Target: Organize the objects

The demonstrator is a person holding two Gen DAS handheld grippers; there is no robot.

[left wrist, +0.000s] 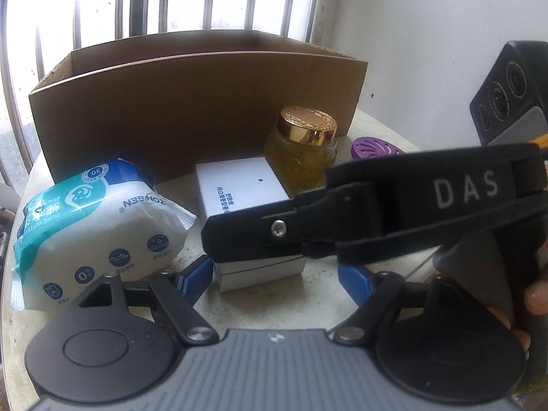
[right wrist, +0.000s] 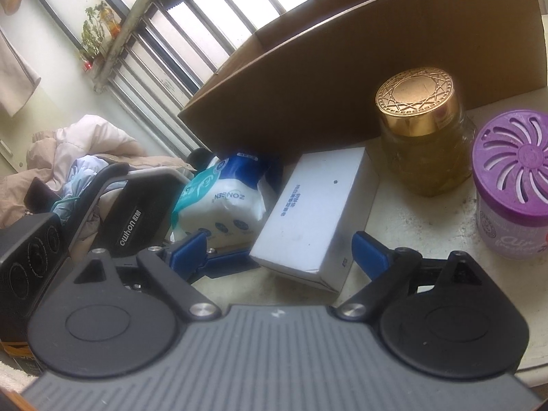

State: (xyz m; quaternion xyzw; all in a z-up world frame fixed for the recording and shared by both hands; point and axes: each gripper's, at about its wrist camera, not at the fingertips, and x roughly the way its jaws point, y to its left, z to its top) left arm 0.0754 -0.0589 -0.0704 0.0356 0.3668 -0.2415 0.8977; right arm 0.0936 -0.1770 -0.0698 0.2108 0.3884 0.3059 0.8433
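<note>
Step in hand, as I read it: get the flat white rectangular cardboard box (right wrist: 318, 212) up off the pale round table (right wrist: 421, 236) and into the open brown corrugated carton (left wrist: 191, 102) behind it. To do it well: squeeze across the box's short width w/ pads flat on the side walls, lift straight up to clear the carton's front wall, and avoid knocking the glass jar w/ gold lid (left wrist: 303, 147) beside it.

Left hand-held gripper (left wrist: 275, 272): jaws partly spread, blue pads either side of the box's near end; left pad looks about touching, right pad apart, so no pinch yet.

Right hand-held gripper (right wrist: 284, 251): jaws spread wide, box's near corner between the pads, neither pressing.

Box lies between the white-and-teal wet-wipe pack (left wrist: 92, 229) and the jar, just in front of the carton. Purple vented air-freshener tub (right wrist: 513, 185) stands right of the jar.
</note>
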